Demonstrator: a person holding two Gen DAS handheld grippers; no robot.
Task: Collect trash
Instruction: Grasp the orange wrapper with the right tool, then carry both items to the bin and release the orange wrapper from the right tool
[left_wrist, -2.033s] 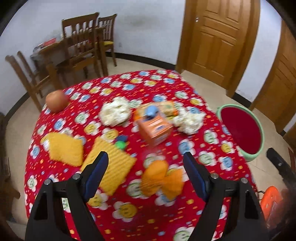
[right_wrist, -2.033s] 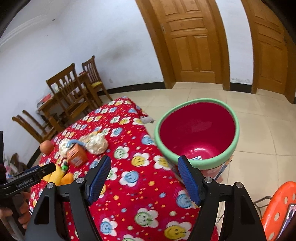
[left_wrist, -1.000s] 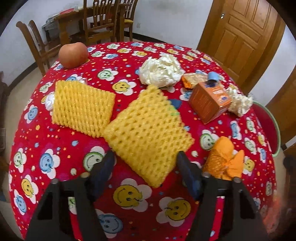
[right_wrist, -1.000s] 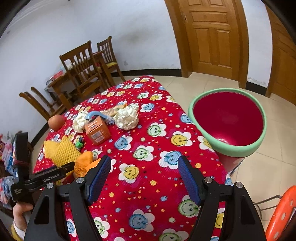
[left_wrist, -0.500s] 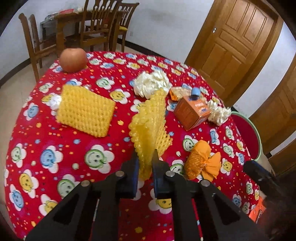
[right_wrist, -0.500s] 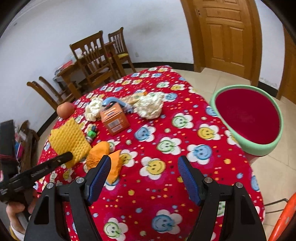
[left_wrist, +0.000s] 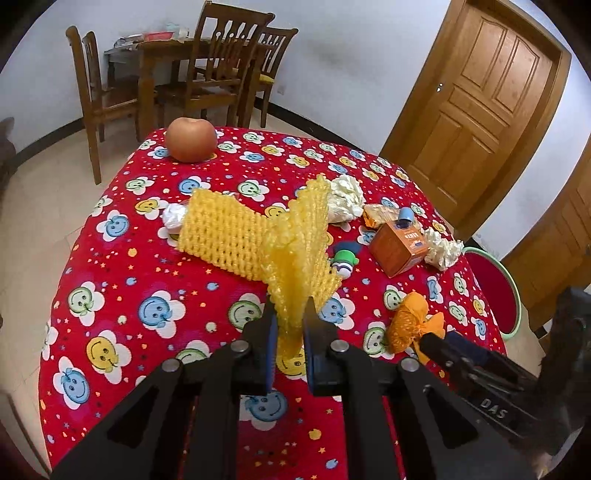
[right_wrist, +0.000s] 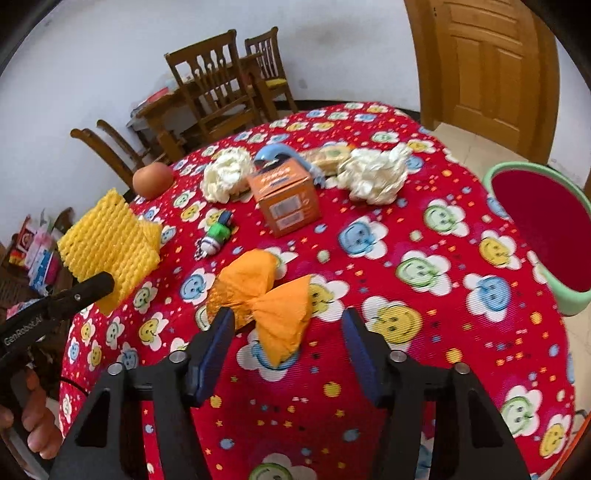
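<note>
Yellow foam net (left_wrist: 295, 258) is now pinched between the left gripper (left_wrist: 288, 325) fingers and lifted off the surface (left_wrist: 129, 295); a second net (left_wrist: 221, 232) remains there. Right gripper (right_wrist: 288, 347), fingers spread, has closed in on the orange wrapper (right_wrist: 266, 291). Bin (right_wrist: 543, 236) waits beyond the wrapper.

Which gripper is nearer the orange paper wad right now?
Right. The right gripper is open, its fingers flanking the orange paper wad. The left gripper is off to the wad's left, shut on a yellow foam net lifted from the table.
</note>
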